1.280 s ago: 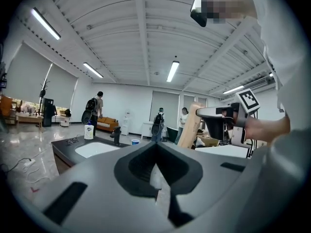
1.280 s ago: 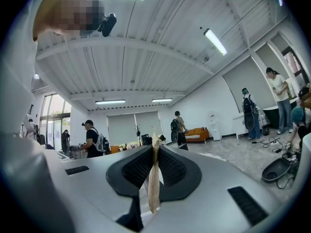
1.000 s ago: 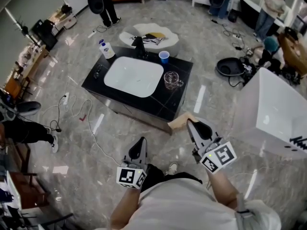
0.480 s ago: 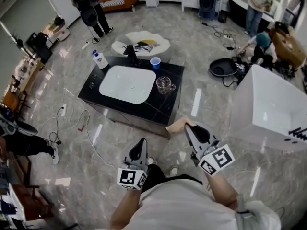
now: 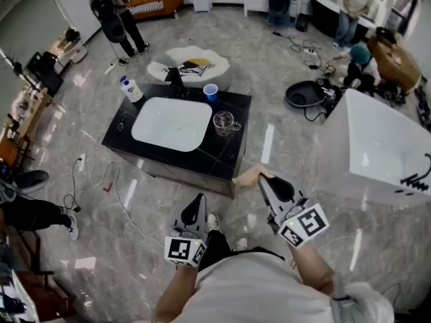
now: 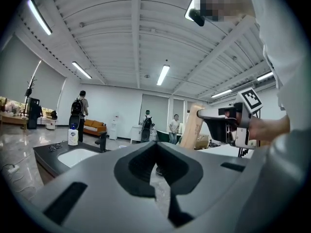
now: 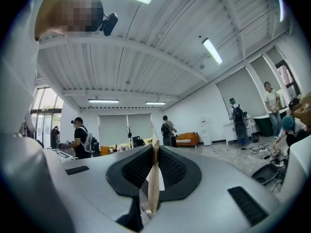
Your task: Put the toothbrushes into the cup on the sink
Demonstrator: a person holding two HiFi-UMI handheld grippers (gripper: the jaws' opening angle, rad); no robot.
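Slip risk: thin tan item, probably a toothbrush or its pack (cannot tell which), gripped edge-on only; could twist or drop to the floor on the way to the counter.
Cup risk: two vessels on the black counter, a blue cup at the far edge and a clear mug nearer, just right of the white basin; easy to aim at the wrong one or tip the light one on entry.
Right jaws: right gripper pinched nearly closed on the tan item.
Left jaws: left gripper drawn together, nothing between.
Item against jaws: clamped between the right pads, free end sticking out past the tips to the left.
Cups against jaws: far and left of both grippers, well apart across open floor.
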